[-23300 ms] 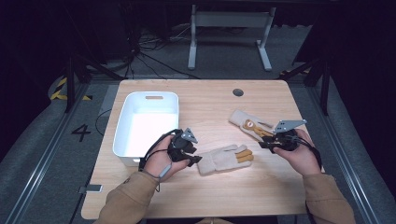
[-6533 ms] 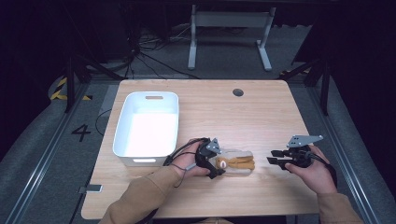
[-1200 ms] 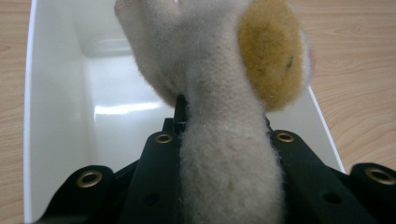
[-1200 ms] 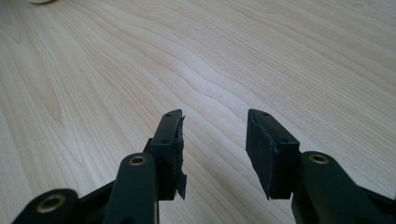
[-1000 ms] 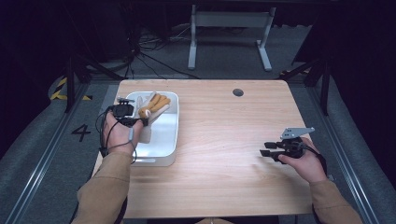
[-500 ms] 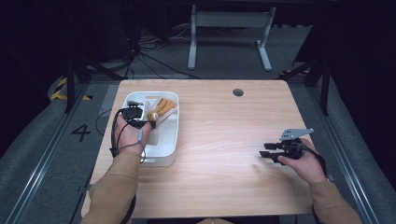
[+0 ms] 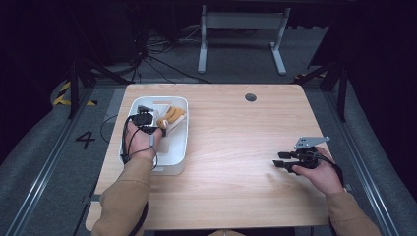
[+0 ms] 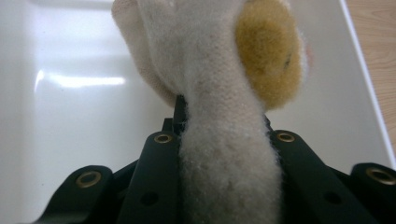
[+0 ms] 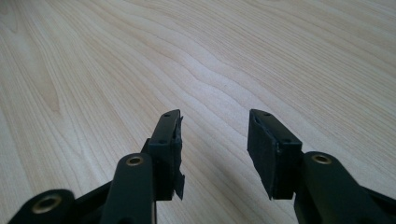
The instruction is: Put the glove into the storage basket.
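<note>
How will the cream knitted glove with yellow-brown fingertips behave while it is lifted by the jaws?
The cream knitted glove with yellow-brown fingertips probably stays floppy: it bunches and folds where the left gripper pinches it. It seems light and fuzzy, so it likely grips well and would settle softly in the white plastic bin.

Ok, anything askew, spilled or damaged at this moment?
Nothing spilled. The left tool holds a cream glove with tan fingers over the white bin. One oddity: in the right gripper view, the pad on one jaw of the open right tool looks frayed and partly peeled at its edge.
</note>
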Demonstrator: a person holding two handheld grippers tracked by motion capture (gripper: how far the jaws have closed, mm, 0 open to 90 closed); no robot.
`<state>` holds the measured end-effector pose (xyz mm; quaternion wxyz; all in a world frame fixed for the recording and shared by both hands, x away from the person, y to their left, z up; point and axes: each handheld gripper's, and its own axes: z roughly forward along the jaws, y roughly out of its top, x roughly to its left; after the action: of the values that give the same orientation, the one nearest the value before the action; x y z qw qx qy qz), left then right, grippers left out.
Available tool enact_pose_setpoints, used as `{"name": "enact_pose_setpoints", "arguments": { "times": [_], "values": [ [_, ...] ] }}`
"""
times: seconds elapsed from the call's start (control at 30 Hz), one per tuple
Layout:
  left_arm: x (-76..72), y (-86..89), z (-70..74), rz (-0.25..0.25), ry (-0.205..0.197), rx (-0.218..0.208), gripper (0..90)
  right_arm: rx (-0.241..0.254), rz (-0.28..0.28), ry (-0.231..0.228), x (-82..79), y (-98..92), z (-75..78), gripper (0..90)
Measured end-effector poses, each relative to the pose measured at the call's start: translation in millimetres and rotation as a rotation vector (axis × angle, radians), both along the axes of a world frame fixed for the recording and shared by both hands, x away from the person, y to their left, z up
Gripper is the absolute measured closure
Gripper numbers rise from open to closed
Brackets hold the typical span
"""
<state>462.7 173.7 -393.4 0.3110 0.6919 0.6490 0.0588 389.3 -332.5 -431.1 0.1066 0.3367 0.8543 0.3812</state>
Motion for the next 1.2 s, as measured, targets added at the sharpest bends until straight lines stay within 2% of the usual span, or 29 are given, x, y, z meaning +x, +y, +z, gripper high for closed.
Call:
{"name": "enact_pose_setpoints", "arguments": {
  "times": [0.17,0.27,0.37,0.53,0.77,0.9,1.1,1.2],
  "values": [
    [0.6,0.7,-1.0,-0.002,0.015,0.000,74.3,0.004,0.002,-0.001,-0.2,0.1,0.0,55.4],
    [2.9,0.9,3.8,0.003,-0.008,-0.015,74.2,-0.001,0.004,0.002,0.1,0.4,-1.1,55.3],
    [6.9,-1.0,10.0,0.001,-0.029,-0.005,74.2,-0.003,0.006,0.008,0.1,1.5,-2.3,55.2],
    [12.3,-3.5,7.2,-0.002,-0.008,0.009,74.1,-0.001,0.012,0.007,-0.1,2.3,-3.1,54.9],
    [12.5,-5.2,-1.9,-0.014,0.006,-0.004,74.2,0.005,0.001,0.008,-0.2,1.5,-4.4,54.3],
    [13.1,-3.4,-6.6,0.005,0.019,-0.007,74.2,0.013,0.000,-0.011,-0.5,1.8,-3.2,54.2],
    [13.2,-3.0,-13.8,-0.008,0.067,0.002,74.0,0.022,-0.011,-0.024,0.0,0.0,-3.3,53.5],
    [13.5,-5.6,-14.0,-0.008,0.070,0.012,73.9,0.023,-0.013,-0.030,-0.2,-0.2,-2.4,53.4]
  ]
}}
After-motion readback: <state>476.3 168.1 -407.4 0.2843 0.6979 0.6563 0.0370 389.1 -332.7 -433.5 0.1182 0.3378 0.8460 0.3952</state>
